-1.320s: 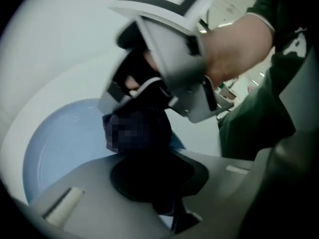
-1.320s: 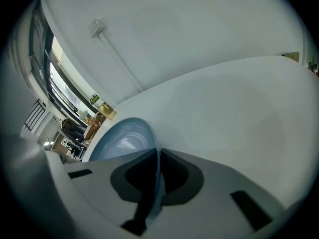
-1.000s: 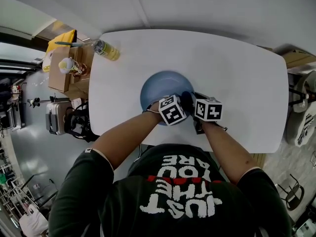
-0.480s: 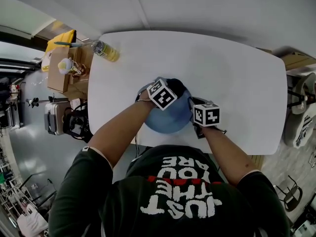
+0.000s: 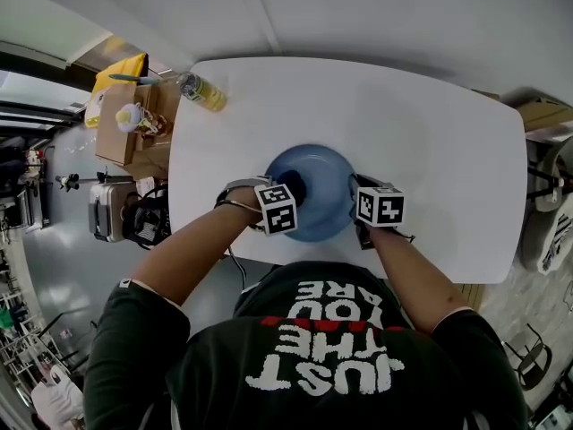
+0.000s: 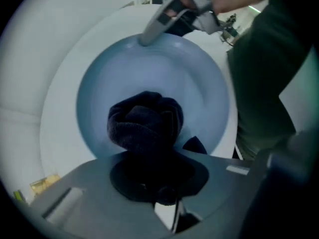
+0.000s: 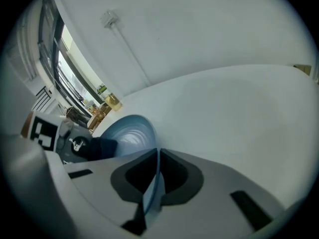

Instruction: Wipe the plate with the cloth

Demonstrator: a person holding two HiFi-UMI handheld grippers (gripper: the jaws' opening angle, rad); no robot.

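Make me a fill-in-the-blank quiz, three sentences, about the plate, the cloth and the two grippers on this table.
The cloth held by the left gripper rests on the ____ plate.
The right gripper is shut on the plate's ____.
The plate sits on a ____ table.
Missing words: blue; rim; white.

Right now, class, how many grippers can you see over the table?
2. The left gripper holds the cloth on the plate; the right gripper clamps its right rim. None seems hidden.
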